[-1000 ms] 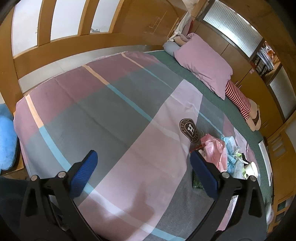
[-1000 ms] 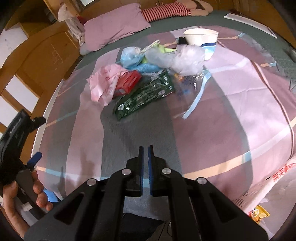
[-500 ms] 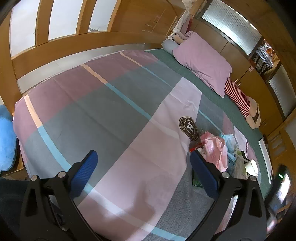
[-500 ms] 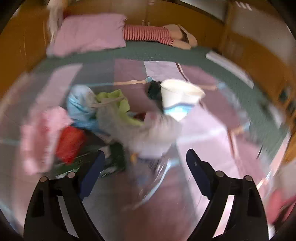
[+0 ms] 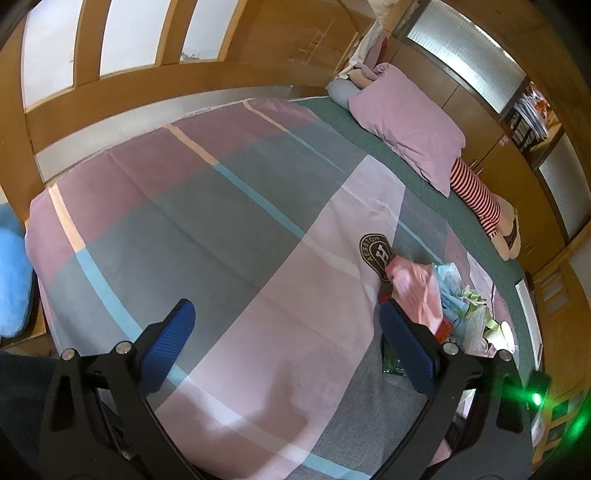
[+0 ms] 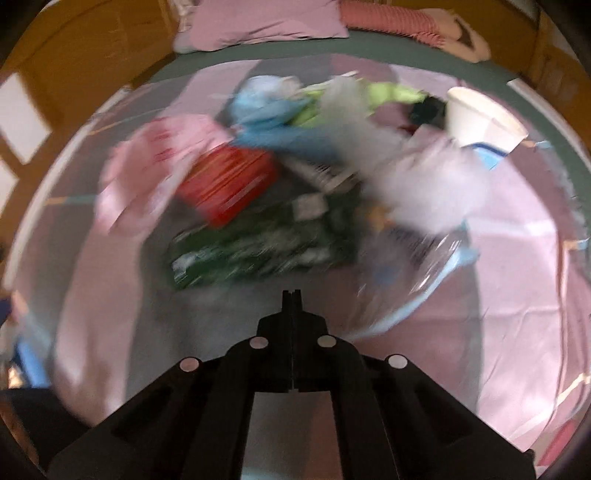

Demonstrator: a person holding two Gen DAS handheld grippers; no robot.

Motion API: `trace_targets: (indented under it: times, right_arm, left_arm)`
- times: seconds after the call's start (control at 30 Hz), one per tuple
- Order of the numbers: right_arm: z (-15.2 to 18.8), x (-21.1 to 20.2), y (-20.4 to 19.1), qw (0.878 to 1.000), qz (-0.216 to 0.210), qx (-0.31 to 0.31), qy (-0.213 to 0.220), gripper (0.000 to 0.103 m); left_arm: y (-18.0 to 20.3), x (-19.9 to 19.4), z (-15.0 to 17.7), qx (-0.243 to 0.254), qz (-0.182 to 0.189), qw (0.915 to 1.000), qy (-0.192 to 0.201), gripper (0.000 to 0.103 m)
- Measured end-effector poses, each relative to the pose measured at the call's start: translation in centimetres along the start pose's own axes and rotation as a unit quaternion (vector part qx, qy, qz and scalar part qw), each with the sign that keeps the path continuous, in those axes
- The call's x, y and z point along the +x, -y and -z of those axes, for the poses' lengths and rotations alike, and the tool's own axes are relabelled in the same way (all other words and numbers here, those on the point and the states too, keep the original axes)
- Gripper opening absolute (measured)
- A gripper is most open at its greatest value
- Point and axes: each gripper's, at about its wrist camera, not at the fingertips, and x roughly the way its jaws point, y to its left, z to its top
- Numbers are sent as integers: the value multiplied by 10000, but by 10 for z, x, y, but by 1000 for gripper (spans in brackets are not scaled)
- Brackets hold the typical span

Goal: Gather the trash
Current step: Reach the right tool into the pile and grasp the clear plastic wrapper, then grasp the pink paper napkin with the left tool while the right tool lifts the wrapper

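The right gripper (image 6: pixel 291 295) is clenched on nothing; the left gripper (image 5: pixel 284 332) is released wide, empty. The trash pile (image 6: pixel 295 177) lies on the bedspread (image 6: pixel 517 258) directly ahead of the right fingertips. Expect light, crumpling, slippery film. The green wrapper (image 6: pixel 258 247) is nearest: pinch its near edge. The paper bowl (image 6: pixel 480 122), far right, probably crushes easily.

Bare bedspread at left, trash heap crowding the right

In the left wrist view the bedspread (image 5: pixel 229 229) lies bare from centre to left edge. The trash pile (image 6: pixel 295 177) fills the right wrist frame's middle; a white paper bowl (image 6: pixel 480 122) blocks the upper right, a pillow (image 6: pixel 266 22) the top.
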Motion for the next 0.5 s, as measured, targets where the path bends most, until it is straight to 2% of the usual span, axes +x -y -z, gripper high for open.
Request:
trace_targets:
  times: [0.13,0.3,0.37,0.4,0.43,0.5]
  right_arm:
    - [8,-23,0,9991,-424,37,89,1]
    - [10,-45,15,9975,-458,489,223,2]
    - [14,-54,20,9961,-535,631,303,12]
    - [19,-60,23,9959,-490,692,323,24]
    - [22,-61,26,9959,-441,718,321,37]
    - [28,-65,32,9960,-358,757,328,45]
  left_arm:
    - [-1,1,0,-68,5,10000,-35,99]
    - [2,18,-4,-172,-96,9995,-256,99]
    - [7,35,-7,-276,-159,9984,-470,99]
    - [15,48,-11,-275,-40,9978,-605,99]
    - [24,59,-16,-208,170,9971,-713,99]
    - [51,80,-26,179,706,9941,-803,99]
